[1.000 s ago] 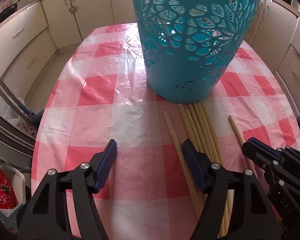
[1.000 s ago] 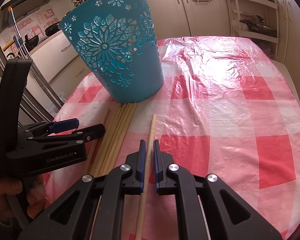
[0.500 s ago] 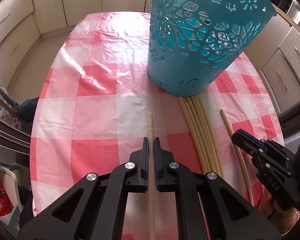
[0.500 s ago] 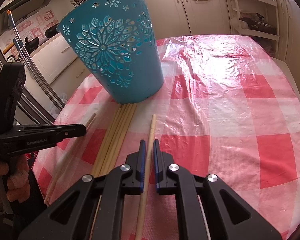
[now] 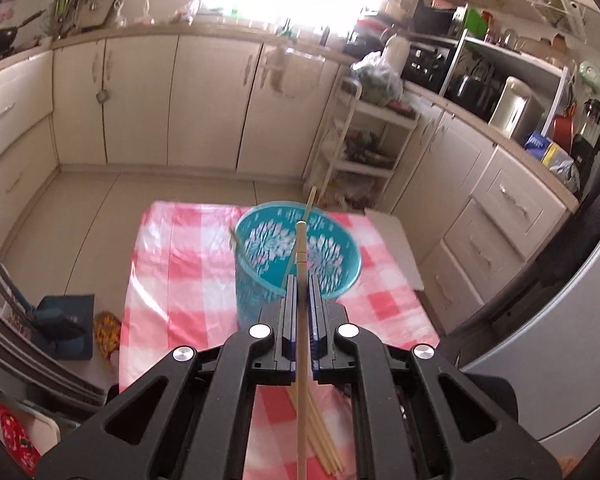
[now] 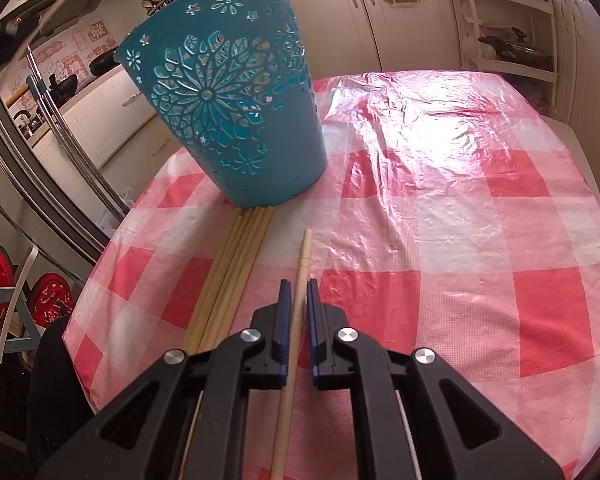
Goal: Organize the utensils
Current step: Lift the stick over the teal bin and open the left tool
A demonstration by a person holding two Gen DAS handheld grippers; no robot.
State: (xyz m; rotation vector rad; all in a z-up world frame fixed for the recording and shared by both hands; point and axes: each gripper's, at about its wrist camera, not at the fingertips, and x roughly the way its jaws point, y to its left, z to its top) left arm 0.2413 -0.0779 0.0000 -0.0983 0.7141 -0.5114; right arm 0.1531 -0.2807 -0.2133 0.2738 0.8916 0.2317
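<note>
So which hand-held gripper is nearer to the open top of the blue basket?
Left. The left hand-held gripper is raised above the blue basket, holding a stick. The right hand-held gripper is low at the table, short of the basket's base.

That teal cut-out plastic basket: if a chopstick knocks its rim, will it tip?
Possibly. The teal cut-out plastic basket looks light, tall, and narrower at its base, so it probably tips easily. On the glossy checked tablecloth it may instead slide.
</note>
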